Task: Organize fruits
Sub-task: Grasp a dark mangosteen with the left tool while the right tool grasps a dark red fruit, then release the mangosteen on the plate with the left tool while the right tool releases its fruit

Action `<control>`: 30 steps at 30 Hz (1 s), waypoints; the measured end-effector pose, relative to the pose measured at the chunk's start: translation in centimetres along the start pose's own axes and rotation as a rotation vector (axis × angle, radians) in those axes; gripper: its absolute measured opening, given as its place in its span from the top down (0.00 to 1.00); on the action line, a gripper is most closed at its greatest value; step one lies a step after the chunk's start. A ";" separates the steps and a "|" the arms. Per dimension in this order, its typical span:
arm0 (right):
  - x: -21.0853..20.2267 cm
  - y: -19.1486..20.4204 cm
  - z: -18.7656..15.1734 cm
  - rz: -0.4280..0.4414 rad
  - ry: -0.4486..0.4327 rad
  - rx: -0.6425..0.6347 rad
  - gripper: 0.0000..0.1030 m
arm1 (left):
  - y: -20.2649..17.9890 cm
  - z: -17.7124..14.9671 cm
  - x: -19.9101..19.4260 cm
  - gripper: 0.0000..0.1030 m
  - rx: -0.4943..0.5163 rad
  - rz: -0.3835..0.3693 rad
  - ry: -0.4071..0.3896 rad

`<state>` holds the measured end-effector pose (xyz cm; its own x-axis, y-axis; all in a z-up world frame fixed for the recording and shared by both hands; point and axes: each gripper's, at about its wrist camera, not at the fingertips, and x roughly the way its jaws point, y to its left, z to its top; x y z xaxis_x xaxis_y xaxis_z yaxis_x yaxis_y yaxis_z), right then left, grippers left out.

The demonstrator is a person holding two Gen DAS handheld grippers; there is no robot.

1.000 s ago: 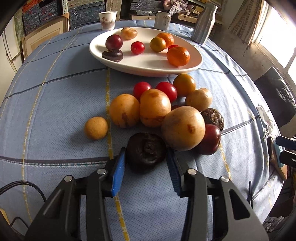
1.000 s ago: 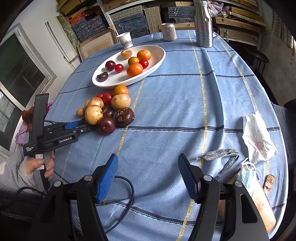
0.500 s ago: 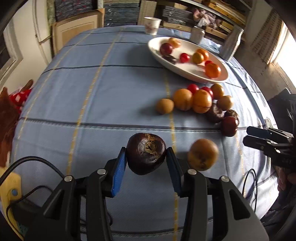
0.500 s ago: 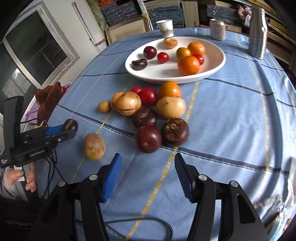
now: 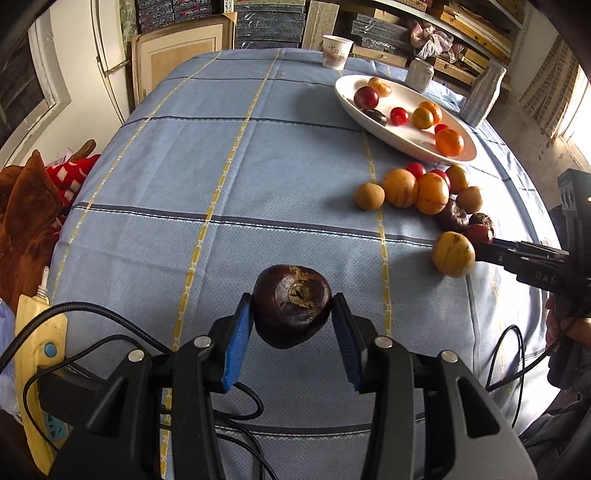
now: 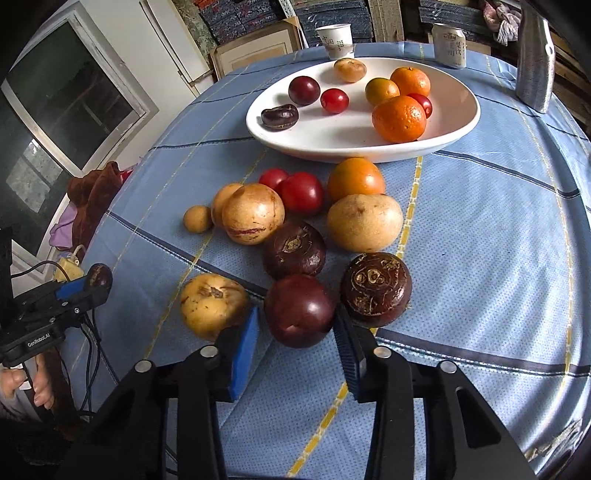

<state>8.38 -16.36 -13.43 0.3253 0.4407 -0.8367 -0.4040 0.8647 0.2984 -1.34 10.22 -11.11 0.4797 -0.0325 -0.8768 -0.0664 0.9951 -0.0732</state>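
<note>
At the bottom centre of the left wrist view, the left gripper [image 5: 291,325] is clenched on one dark brown fruit [image 5: 291,304], both blue pads pressed to its sides; the fruit hangs above the blue checked tablecloth [image 5: 221,177], its scarred stem end turned toward the camera and slightly up, its broader axis running left to right between the pads. At the bottom centre of the right wrist view, the right gripper [image 6: 295,343] straddles one dark red plum [image 6: 299,310] that sits on the cloth; whether the pads touch it or only flank it cannot be told. Just left of that plum lies one yellow fruit [image 6: 212,304], stem end up, close against the left pad; just right lies one dark brown fruit with pale rings [image 6: 375,288], touching the right pad. Beyond, in the middle of the frame, the loose pile counts one more dark brown fruit, three tan-yellow fruits of differing size plus one partly hidden, two red tomatoes and one orange. Farther, in the upper centre, the white oval plate [image 6: 332,142] holds eight pieces: two oranges, one greenish-orange citrus, two small red fruits, one plum, one pale fruit and one dark flattened fruit whose long axis runs left to right. Behind stand one paper cup [image 6: 334,35], one can [image 6: 448,44] and one metal bottle [image 6: 533,59].
</note>
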 end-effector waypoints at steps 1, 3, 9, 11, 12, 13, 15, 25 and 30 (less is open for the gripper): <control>-0.1 -0.2 0.0 0.007 0.001 0.009 0.64 | -0.1 0.0 0.1 0.59 0.002 -0.002 0.000; -0.3 -0.3 -0.2 0.006 0.000 0.013 0.64 | -0.3 0.3 0.2 0.59 0.006 -0.010 0.000; -2.9 -0.9 -1.1 0.005 -0.026 0.032 0.64 | -2.5 1.8 0.9 0.59 0.047 -0.056 -0.011; -4.2 -1.5 -1.0 -0.009 -0.051 0.043 0.64 | -3.5 2.9 1.2 0.59 0.067 -0.076 -0.018; -4.6 -1.8 -0.8 -0.015 -0.060 0.047 0.64 | -4.1 3.5 1.4 0.59 0.076 -0.086 -0.021; -5.2 -2.1 -0.6 -0.021 -0.073 0.053 0.64 | -4.6 3.9 1.6 0.59 0.083 -0.094 -0.023; -6.4 -2.7 0.2 -0.035 -0.102 0.064 0.64 | -5.9 5.5 2.0 0.59 0.110 -0.114 -0.032; -7.7 -6.1 7.6 -0.092 -0.213 0.069 0.64 | -13.1 14.1 4.6 0.59 0.247 -0.185 -0.087; -5.7 -7.7 12.1 -0.102 -0.234 0.065 0.64 | -14.8 16.8 7.2 0.59 0.271 -0.191 -0.067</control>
<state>20.01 -22.65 -5.36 0.5533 0.3877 -0.7372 -0.3057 0.9178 0.2533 17.84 -3.17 -8.36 0.5185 -0.2232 -0.8254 0.2609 0.9606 -0.0959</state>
